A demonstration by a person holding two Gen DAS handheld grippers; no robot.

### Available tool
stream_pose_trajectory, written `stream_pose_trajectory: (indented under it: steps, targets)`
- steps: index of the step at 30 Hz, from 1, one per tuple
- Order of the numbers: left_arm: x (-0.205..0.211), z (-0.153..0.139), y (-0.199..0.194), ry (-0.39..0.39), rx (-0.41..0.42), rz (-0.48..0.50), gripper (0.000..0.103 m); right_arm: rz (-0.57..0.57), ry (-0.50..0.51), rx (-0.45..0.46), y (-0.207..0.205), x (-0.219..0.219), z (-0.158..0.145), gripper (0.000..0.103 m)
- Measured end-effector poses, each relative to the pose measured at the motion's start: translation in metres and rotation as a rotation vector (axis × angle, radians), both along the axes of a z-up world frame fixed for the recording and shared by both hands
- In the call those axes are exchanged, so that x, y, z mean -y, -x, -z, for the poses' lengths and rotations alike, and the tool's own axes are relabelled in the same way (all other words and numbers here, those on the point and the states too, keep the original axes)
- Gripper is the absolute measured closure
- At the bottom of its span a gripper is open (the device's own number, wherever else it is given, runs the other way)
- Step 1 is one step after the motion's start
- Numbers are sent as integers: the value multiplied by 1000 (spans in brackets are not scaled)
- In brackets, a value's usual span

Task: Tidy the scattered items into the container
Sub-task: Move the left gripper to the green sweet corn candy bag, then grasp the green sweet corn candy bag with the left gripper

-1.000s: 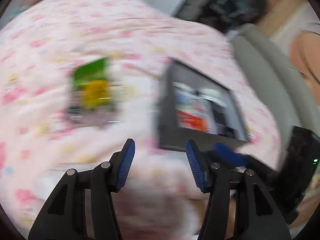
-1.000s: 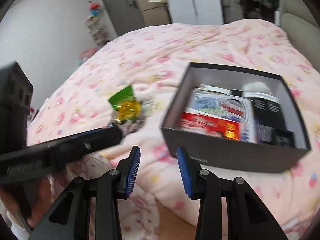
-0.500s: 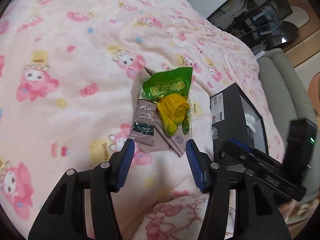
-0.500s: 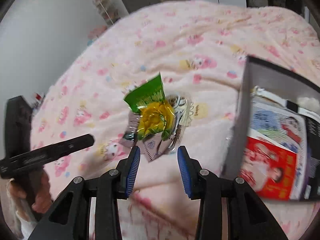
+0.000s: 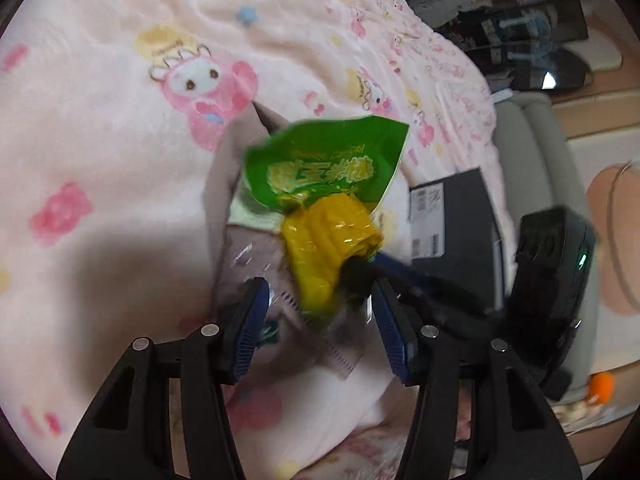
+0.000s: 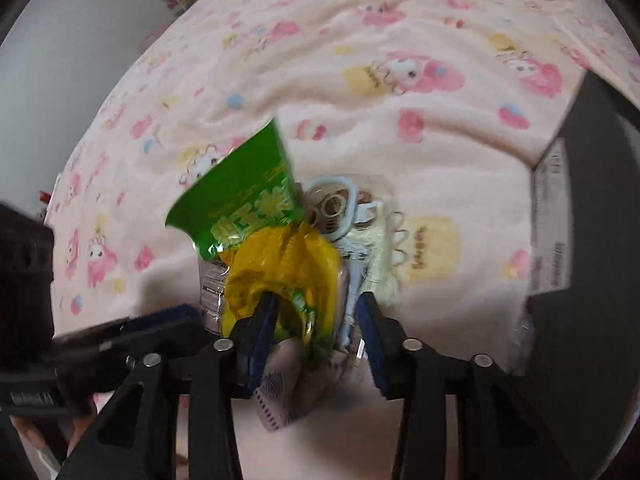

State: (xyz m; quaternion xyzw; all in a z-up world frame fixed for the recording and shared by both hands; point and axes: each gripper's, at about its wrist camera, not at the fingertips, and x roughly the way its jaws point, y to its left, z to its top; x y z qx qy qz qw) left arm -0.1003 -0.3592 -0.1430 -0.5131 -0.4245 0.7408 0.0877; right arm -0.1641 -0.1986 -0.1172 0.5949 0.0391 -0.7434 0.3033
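Rubber bands (image 6: 334,204) in a clear pouch show only in the right wrist view, behind the green-and-yellow snack packet (image 6: 276,256). Only one outer wall of the black box (image 5: 456,216) is visible, so its contents cannot be told. Both grippers gape over the packet pile on the pink blanket (image 5: 120,120): the right gripper (image 6: 316,320) straddles the yellow wrapper, its left finger touching it; the left gripper (image 5: 320,320) holds nothing.

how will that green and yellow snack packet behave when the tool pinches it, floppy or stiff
The green and yellow snack packet looks crinkled and glossy, so it is probably floppy and may slip between the pads. It seems light, likely to lift easily. It lies on other wrappers, so one might drag along. The right tool straddles its yellow end, open.
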Motion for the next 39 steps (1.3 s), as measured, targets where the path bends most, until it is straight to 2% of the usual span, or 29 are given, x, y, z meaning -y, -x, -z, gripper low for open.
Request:
stream_pose_trajectory:
  steps: [2,5,7,10,13,18,23,28,32,39]
  targets:
    - [6,4,6,-63,-16,-12,49,-10,34,10,2,4,5,64]
    - [10,8,14,-95,-16,-37,49,-31,104,45,6,6,10,64]
    - [7,6,18,-62,-9,-35,54,-58,98,52,5,9,11,68]
    - [-3,-3,17,-8,-15,-21,68,-75,91,2,-2,7,4,72]
    - [-7,-14,9,-15,-35,-16,71,-40,139,-5,-2,-10,-10,73]
    - [-24,-43,-5,10,-68,13,71,-35,173,-46,-17,-29,-40,75]
    - [-58,-91,-18,49,-140,70,71,7,224,-103,-39,-62,-78,75]
    - [-102,-122,-23,29,-209,133,71,45,249,-183,-62,-105,-117,75]
    - [-147,-136,-17,14,-235,195,71,86,238,-246,-72,-151,-141,75]
    - [-224,-134,15,29,-212,306,71,164,213,-275,-65,-223,-142,75]
